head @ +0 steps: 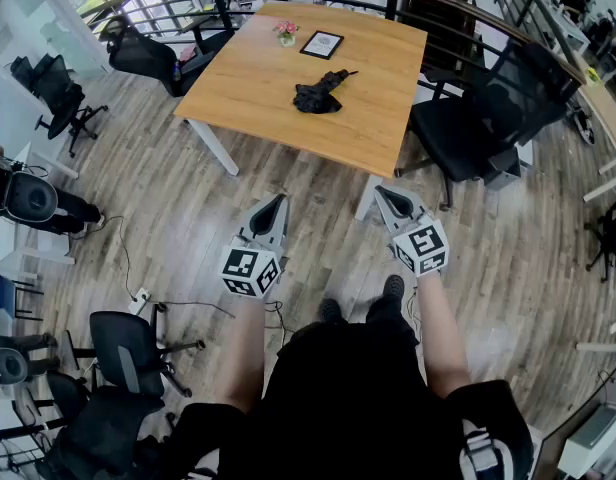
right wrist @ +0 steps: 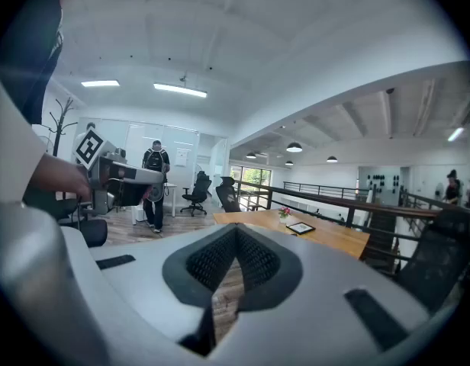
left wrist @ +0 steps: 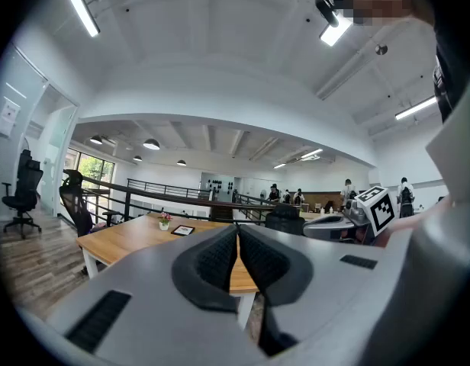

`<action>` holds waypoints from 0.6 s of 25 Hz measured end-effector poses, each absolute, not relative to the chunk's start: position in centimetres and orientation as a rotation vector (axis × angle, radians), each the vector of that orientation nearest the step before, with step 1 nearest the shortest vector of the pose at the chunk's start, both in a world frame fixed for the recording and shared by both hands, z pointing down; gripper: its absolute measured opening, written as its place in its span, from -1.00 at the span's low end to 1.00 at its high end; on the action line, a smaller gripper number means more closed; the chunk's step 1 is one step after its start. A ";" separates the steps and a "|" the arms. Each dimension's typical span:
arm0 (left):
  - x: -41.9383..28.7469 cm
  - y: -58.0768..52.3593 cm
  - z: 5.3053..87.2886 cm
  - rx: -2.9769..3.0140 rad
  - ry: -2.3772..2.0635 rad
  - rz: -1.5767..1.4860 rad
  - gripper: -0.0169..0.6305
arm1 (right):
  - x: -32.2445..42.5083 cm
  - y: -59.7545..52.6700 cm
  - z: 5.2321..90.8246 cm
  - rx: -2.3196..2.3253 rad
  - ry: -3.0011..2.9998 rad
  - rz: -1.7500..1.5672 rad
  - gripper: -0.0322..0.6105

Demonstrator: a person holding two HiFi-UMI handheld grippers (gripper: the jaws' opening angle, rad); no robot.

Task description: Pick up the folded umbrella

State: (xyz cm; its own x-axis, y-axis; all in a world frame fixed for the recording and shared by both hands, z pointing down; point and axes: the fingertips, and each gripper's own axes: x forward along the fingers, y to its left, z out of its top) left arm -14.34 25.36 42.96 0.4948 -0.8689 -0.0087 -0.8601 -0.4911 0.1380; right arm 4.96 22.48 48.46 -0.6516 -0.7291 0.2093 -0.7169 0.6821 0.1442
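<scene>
**Step:** approach; no grasp begun.

**Umbrella** (head: 318, 95): black, folded, lying near the middle of the worktop (head: 248, 83). In the head view its long axis runs on a diagonal. The bunched end is at lower left and the slim end points to upper right, away from the person.

**Left gripper** (head: 279, 199): fingers (left wrist: 216, 256) pressed together, nothing held.

**Right gripper** (head: 381, 193): fingers (right wrist: 254, 259) likewise together and empty.

**Position:** both grippers are over the floor, well short of the worktop.

**Next, by judgement:** step closer, spread one pair of fingers and set it across the axis.

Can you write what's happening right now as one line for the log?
stage: before pickup | left gripper: shut, empty | right gripper: shut, empty | umbrella: lying on table, untouched
</scene>
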 end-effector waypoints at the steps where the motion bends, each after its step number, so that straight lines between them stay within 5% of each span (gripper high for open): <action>1: -14.3 25.4 42.9 2.615 -1.521 -0.117 -0.86 | 4.8 22.6 48.3 1.157 -2.646 -0.072 -0.88; 15: -14.6 25.3 43.6 2.616 -1.515 -0.105 -0.86 | 4.5 22.4 49.0 1.174 -2.632 -0.057 -0.87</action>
State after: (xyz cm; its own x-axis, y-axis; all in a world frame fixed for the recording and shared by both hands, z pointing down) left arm -14.59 25.29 43.56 0.4977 -0.8673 -0.0018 -0.8592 -0.4933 0.1355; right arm 4.49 22.43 48.98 -0.6407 -0.7363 0.2177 -0.7261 0.6732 0.1400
